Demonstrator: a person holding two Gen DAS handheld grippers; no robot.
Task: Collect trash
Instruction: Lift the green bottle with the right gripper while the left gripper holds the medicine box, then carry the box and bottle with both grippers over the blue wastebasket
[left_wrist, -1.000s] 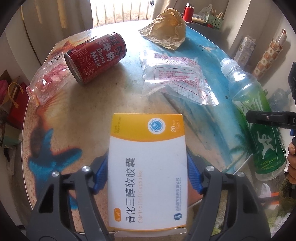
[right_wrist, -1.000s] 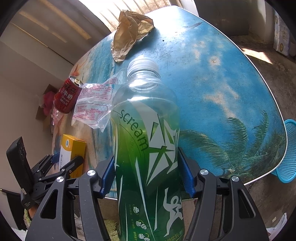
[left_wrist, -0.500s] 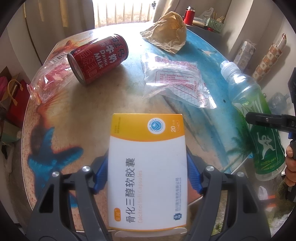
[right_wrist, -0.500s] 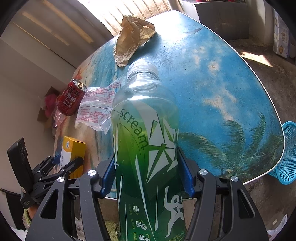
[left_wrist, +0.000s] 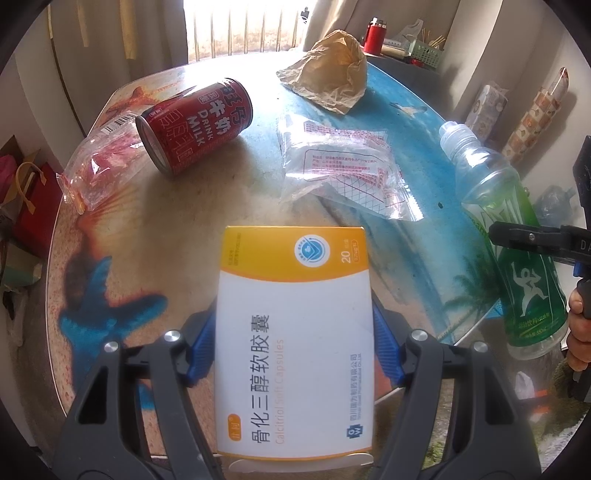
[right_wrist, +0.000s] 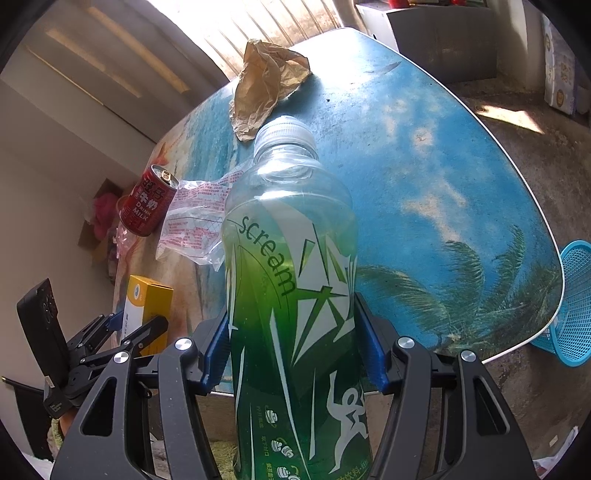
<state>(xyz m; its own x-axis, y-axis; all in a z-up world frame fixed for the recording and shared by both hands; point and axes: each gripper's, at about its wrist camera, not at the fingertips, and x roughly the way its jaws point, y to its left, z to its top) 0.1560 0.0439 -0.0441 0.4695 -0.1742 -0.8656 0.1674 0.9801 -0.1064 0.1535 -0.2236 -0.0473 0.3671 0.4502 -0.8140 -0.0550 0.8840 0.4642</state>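
Note:
My left gripper (left_wrist: 293, 343) is shut on a white and yellow capsule box (left_wrist: 295, 332), held above the near edge of the round table (left_wrist: 240, 206). My right gripper (right_wrist: 291, 350) is shut on a green plastic bottle (right_wrist: 291, 280) with a clear cap, held above the table's near edge. The bottle also shows in the left wrist view (left_wrist: 517, 258), the box in the right wrist view (right_wrist: 147, 306). On the table lie a red milk can (left_wrist: 195, 125), a clear printed plastic bag (left_wrist: 343, 170), a crumpled brown paper bag (left_wrist: 328, 77) and a clear pink-tinted wrapper (left_wrist: 96, 166).
A blue mesh basket (right_wrist: 570, 302) stands on the floor beyond the table's right edge. Shelves with a red flask (left_wrist: 375, 35) and boxes stand behind the table. Bags and boxes (left_wrist: 22, 192) sit on the floor to the left.
Both grippers have drawn back and risen a little from the table with the box and the bottle still held. More of the table shows in each view.

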